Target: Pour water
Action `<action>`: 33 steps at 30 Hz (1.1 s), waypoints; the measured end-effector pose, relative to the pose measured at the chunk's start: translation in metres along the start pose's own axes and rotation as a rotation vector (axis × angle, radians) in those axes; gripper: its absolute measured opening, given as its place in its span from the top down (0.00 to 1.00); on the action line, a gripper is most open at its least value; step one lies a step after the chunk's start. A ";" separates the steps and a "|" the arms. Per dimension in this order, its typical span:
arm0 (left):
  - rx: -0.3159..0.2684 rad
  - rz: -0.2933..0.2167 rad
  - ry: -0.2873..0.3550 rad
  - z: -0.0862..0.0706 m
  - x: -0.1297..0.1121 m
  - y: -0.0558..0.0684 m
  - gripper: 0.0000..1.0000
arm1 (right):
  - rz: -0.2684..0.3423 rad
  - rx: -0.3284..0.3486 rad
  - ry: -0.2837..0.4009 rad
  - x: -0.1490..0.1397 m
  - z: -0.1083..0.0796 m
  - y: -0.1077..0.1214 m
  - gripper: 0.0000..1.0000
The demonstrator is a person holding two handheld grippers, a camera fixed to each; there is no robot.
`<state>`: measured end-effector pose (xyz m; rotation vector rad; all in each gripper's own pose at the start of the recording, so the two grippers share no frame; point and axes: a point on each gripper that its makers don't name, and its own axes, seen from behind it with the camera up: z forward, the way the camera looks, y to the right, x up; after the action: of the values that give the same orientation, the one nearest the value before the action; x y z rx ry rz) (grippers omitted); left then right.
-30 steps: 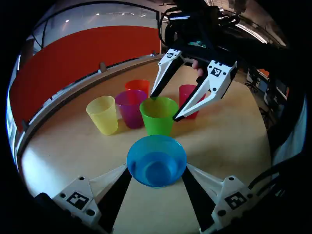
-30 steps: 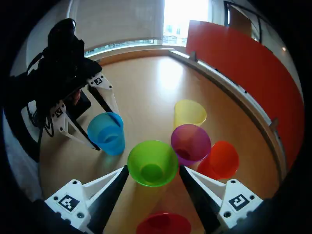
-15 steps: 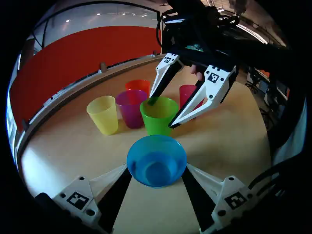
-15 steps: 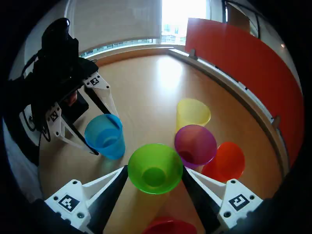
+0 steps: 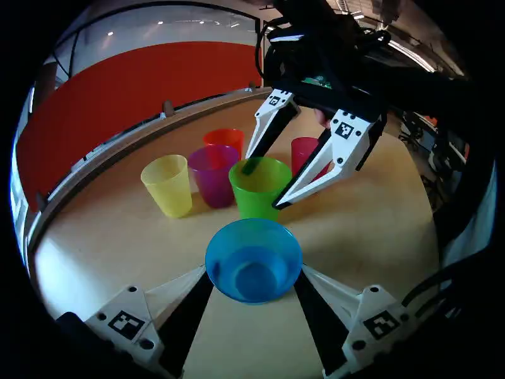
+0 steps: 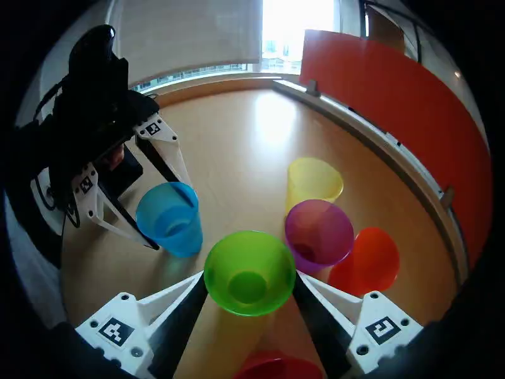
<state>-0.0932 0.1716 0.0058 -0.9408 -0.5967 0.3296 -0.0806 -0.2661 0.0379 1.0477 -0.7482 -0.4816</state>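
A blue cup [image 5: 254, 260] stands on the wooden table [image 5: 379, 215] with my left gripper [image 5: 254, 270] shut on it, both fingers against its sides. Its bottom looks darker; I cannot tell whether that is water. In the right gripper view the same blue cup [image 6: 169, 218] sits in the left gripper [image 6: 172, 218], held by a hand. A green cup [image 6: 249, 273] looks empty, and my right gripper [image 6: 249, 276] is shut on it. In the left gripper view the right gripper [image 5: 262, 185] straddles the green cup [image 5: 259, 189] just behind the blue one.
A yellow cup [image 5: 167, 185], a purple cup [image 5: 214, 174], an orange cup [image 5: 222, 138] and a red cup [image 5: 303, 151] cluster around the green one. A raised rail and a red wall panel [image 5: 126, 88] bound the table's far side.
My right gripper's fingers have drawn in against the green cup and sunk a little lower around it. The left gripper and the blue cup have stayed put.
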 end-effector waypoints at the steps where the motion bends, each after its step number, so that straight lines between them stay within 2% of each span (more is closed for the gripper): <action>1: 0.000 0.000 0.000 0.000 0.000 0.000 0.17 | 0.000 0.001 0.001 0.000 0.000 0.000 0.08; 16: 0.000 -0.002 0.002 -0.001 0.000 0.003 0.17 | -0.008 0.006 0.026 0.004 -0.007 -0.003 0.08; 26: 0.007 0.001 0.001 -0.004 0.001 0.006 0.17 | 0.000 -0.006 0.061 0.008 -0.021 -0.002 0.08; 33: 0.024 -0.010 0.024 -0.009 0.010 0.008 0.17 | 0.008 -0.027 0.088 0.008 -0.034 0.000 0.08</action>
<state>-0.0797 0.1747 -0.0014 -0.9179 -0.5739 0.3155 -0.0494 -0.2518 0.0302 1.0339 -0.6659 -0.4349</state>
